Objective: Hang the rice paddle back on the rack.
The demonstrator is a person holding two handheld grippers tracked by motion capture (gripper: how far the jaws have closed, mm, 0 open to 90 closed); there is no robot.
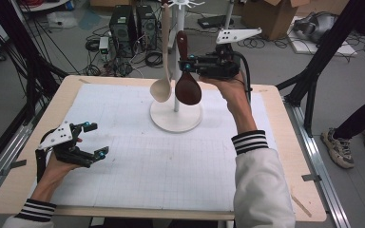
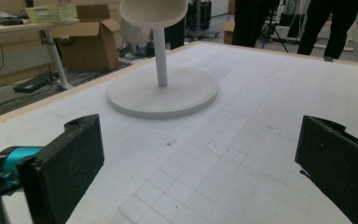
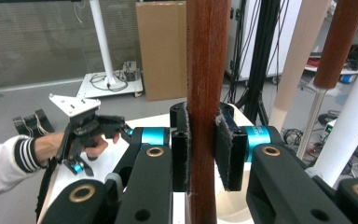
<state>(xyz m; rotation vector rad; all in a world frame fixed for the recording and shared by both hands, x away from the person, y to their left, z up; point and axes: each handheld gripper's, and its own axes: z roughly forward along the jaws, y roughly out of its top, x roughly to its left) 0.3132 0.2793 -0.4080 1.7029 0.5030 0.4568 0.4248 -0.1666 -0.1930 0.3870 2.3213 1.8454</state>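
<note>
Wooden, stiff and light, the dark spoon [image 1: 187, 76] hangs beside the rack pole [image 1: 177, 61]; right gripper [image 1: 193, 65] clamps its handle mid-length, a sound hold. Left gripper [image 1: 96, 138] rests wide open, empty, on the tabletop [image 1: 171, 161].

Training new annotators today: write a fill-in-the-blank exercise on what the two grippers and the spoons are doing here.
1. The right gripper is shut on the handle of the ____ wooden spoon.
2. The pale wooden spoon hangs from the white ____, bowl end down.
3. The left gripper is low over the gridded mat with its jaws ____ and nothing between them.

Missing words: dark; stand; open
</note>
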